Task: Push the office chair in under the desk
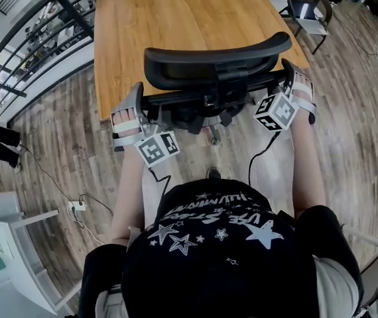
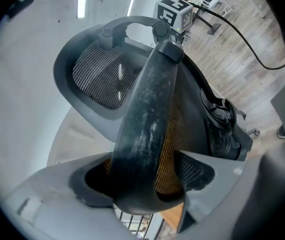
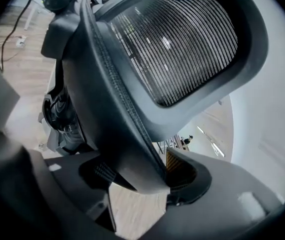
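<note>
A black office chair (image 1: 215, 59) with a mesh headrest stands in front of the long wooden desk (image 1: 176, 18), its back toward me. My left gripper (image 1: 140, 103) is shut on the left edge of the chair's backrest frame (image 2: 147, 119), which fills the space between its jaws in the left gripper view. On the other side, my right gripper (image 1: 288, 78) is shut on the right edge of the same frame (image 3: 117, 124). The mesh headrest (image 3: 182, 44) rises above that grip. The seat and the wheels are hidden below the backrest.
A second chair (image 1: 308, 8) stands at the desk's far right corner. A metal railing (image 1: 30, 38) runs along the left. A power strip with cables (image 1: 76, 206) lies on the wood floor at the left, near a white cabinet (image 1: 13, 244).
</note>
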A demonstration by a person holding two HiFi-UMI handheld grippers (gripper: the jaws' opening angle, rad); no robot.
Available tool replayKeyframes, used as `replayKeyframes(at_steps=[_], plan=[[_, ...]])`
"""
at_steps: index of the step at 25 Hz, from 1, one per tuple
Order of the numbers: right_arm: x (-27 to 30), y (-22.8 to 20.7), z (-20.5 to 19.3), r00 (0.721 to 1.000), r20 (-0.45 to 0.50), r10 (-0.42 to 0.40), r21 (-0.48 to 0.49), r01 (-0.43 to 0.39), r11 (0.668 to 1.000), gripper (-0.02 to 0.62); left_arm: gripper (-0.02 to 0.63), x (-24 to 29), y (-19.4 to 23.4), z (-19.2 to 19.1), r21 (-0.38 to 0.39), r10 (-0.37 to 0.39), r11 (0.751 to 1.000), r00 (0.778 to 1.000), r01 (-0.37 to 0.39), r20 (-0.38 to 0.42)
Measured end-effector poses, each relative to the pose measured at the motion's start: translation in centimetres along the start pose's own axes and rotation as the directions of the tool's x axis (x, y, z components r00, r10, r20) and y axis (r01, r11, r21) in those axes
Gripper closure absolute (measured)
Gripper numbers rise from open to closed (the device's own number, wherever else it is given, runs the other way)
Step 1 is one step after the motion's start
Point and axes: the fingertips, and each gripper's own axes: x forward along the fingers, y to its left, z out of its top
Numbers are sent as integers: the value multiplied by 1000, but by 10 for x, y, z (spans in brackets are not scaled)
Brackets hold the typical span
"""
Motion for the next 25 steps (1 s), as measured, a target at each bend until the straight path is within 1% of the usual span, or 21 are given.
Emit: replayKeyframes(at_steps=[7, 13, 15, 18, 20, 22, 25], plan=[[0, 0, 2, 1000, 29, -12, -14, 12, 1000, 307, 242, 0, 0, -1, -14, -8, 1000, 1000, 8, -25], [-2, -1, 1, 998, 52, -45, -20, 46, 999, 302, 242, 1, 1, -1, -24, -21, 1000, 999, 20, -39], [-2, -1, 1, 998, 46, -45, -14, 46, 999, 302, 242, -1, -1, 0, -31, -50, 998, 999, 49, -22], [-1, 0, -1, 998, 38, -55, -2, 55, 998, 302, 242, -3, -5, 4, -25, -110, 994, 993, 111, 38], [-2, 0, -3, 996, 38, -85, -6, 85, 996, 301, 242, -4, -8, 6, -28, -133, 990, 988, 136, 74], [-7, 0, -3, 992, 35, -124, -13, 125, 992, 282, 242, -6, -8, 6, -30, -155, 987, 983, 159, 96], [-19, 3, -4, 988, 21, -155, 15, 155, 988, 279, 242, -10, -8, 4, -26, -184, 982, 975, 188, 122]])
